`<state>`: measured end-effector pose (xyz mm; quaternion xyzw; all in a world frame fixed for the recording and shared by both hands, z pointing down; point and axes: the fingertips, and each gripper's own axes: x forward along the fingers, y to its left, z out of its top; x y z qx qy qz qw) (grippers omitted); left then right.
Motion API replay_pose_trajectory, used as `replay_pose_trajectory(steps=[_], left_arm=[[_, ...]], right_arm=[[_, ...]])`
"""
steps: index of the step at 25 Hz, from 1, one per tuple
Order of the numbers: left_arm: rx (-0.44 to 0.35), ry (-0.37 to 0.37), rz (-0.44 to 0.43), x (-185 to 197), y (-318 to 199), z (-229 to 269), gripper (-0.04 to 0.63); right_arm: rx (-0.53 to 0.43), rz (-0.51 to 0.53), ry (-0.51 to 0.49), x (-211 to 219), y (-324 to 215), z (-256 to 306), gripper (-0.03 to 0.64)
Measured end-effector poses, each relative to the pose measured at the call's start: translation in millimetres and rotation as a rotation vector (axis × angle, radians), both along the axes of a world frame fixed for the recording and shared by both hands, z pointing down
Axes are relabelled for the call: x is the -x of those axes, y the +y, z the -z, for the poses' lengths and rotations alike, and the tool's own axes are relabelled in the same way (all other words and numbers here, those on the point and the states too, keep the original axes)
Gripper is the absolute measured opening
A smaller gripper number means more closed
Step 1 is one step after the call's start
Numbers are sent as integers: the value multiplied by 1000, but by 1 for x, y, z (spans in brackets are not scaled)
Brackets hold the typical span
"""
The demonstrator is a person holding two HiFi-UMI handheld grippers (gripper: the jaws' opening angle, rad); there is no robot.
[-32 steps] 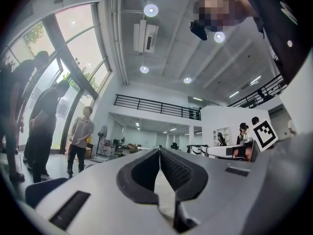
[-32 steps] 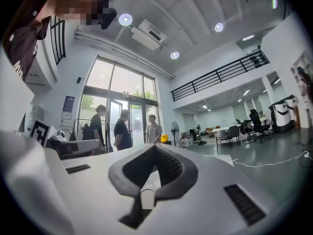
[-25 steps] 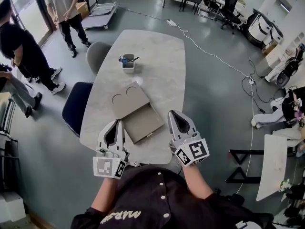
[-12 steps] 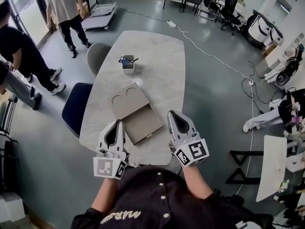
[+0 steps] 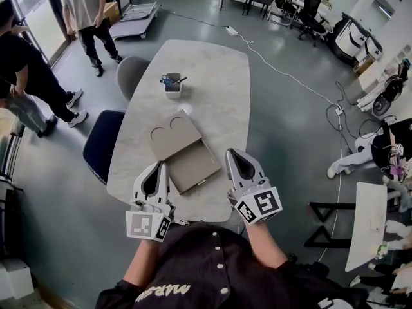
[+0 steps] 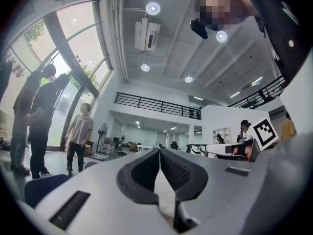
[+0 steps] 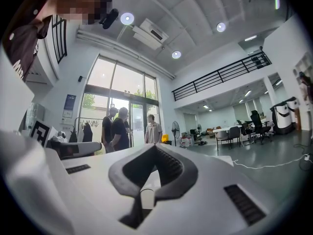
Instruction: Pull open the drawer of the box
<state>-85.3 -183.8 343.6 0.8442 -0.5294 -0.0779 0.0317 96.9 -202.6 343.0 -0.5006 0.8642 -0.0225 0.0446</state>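
A flat tan box (image 5: pixel 171 134) with two round cut-outs in its lid lies on the grey oval table (image 5: pixel 219 89). Its drawer (image 5: pixel 193 166) stands out from the box toward me, with a small handle (image 5: pixel 201 183) on its near edge. My left gripper (image 5: pixel 159 164) hovers just left of the drawer, jaws shut and holding nothing. My right gripper (image 5: pixel 230 152) is just right of the drawer, also shut and empty. Neither touches the box. In the left gripper view the left gripper (image 6: pixel 159 150) points up at the room, and so does the right gripper (image 7: pixel 156 146) in its own view.
A white cup (image 5: pixel 172 86) with scissors and pens stands beyond the box. A grey chair (image 5: pixel 131 74) and a dark blue chair (image 5: pixel 102 143) sit at the table's left side. People (image 5: pixel 87 11) stand at the far left. The table's near edge (image 5: pixel 193 217) lies below the grippers.
Both grippers and the box stay where they were. Only the people at the far left have shifted a little.
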Motion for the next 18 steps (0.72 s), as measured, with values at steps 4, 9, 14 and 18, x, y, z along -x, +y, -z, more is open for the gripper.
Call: replay_pose_trajectory(steps=[4,9,14,18], left_arm=[[1,5,-4,0,1,0,18],[0,10,-8,-1,-1,1,18],[2,11,-16,-2,-1,2,18],[3,9,-17,-4,-1,4,18]], right_arm=[[-3,1,5,1,2,0,-5],[-1,3,10,2,2,1,-4],[-9,3,23,3,3,3,-4],[-13,6,27,3,3,7,-4]])
